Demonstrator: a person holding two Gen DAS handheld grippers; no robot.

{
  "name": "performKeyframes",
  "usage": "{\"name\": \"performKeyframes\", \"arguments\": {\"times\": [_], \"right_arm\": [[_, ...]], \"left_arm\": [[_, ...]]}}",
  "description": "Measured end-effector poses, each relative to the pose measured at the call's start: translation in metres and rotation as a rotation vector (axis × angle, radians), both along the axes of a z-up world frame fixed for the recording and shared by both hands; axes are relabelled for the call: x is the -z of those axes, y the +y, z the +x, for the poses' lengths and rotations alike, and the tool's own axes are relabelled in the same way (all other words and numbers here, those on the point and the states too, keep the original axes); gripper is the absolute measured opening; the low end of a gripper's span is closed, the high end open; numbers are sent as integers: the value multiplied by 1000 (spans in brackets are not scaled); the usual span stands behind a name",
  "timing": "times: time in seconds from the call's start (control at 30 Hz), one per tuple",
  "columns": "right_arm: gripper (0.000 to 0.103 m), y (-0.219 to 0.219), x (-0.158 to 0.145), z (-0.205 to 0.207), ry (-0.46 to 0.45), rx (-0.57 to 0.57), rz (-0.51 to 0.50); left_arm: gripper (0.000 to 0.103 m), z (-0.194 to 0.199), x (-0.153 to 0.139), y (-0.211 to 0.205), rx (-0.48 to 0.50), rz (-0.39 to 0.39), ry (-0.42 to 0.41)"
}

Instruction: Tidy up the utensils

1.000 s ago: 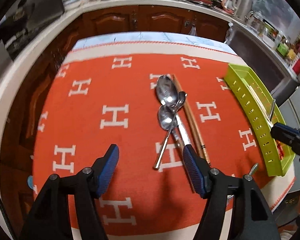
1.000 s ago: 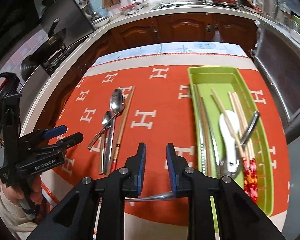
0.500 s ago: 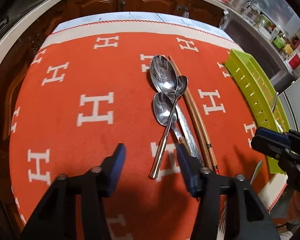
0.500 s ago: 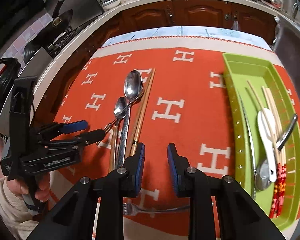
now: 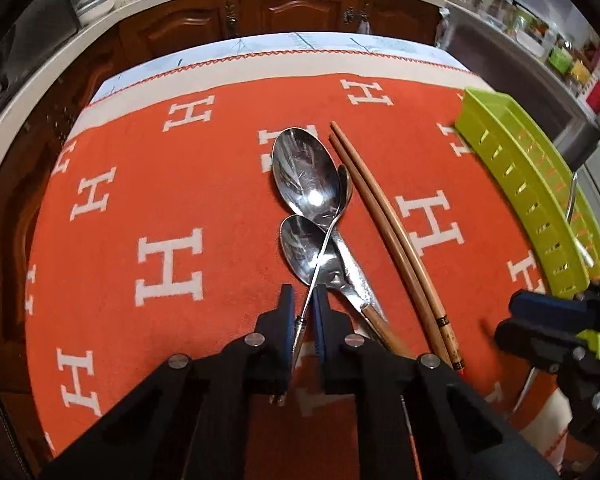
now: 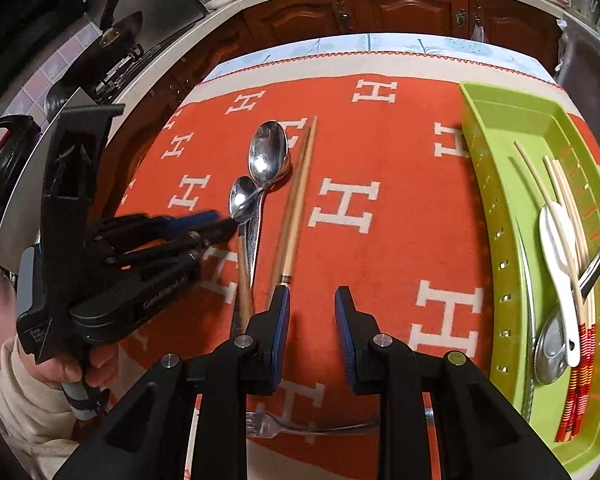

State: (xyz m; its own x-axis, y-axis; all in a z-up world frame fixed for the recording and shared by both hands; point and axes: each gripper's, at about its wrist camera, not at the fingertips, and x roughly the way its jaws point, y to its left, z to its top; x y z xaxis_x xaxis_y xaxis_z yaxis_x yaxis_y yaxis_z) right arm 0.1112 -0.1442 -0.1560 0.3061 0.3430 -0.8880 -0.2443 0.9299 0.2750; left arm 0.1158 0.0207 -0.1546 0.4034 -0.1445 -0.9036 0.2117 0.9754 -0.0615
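- The left gripper (image 5: 302, 320) has its blue pads closed on the thin handle of the slim spoon (image 5: 320, 256); the handle runs up between the fingers, and its bowl (image 5: 345, 184) lies ahead of them, tucked under the right edge of the big spoon (image 5: 306, 178).
- A small spoon (image 5: 300, 244) lies just ahead of the left fingertips, its bowl crossed by the slim handle; its wooden-ended handle passes to the right of the right finger.
- Brown chopsticks (image 5: 392, 236) lie further right of those fingers, side by side on the orange cloth (image 5: 160, 184).
- The right gripper (image 6: 312, 320) stands with its fingers partly apart over bare cloth, nothing between them.
- The chopsticks' butt end sits just ahead of the right gripper's left fingertip (image 6: 281, 312).
- A fork (image 6: 300, 426) lies crosswise on the cloth below the right fingers, partly hidden by them.
- The green tray (image 6: 496, 216) stands to the right of the right gripper, well apart, holding a white spoon (image 6: 560, 264), pale chopsticks, a metal spoon and other utensils.
- A person's hand (image 6: 70, 364) in a cream sleeve grips the left gripper's handle.
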Motion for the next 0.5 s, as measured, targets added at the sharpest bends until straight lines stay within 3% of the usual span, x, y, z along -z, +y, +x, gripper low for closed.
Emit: {"name": "performKeyframes", "arguments": {"times": [0.07,0.23,0.5], "right_arm": [[23,3,-1,0,1,-7,8],[23,14,-3,3,-8,-37,29],[23,41,-1,6,-1,-116,57]], "left_arm": [[3,-2,-1,8,-22,-65,20],[3,-18,-8,27,-68,-141,28],[3,-35,-21,57,-117,-191,4]]}}
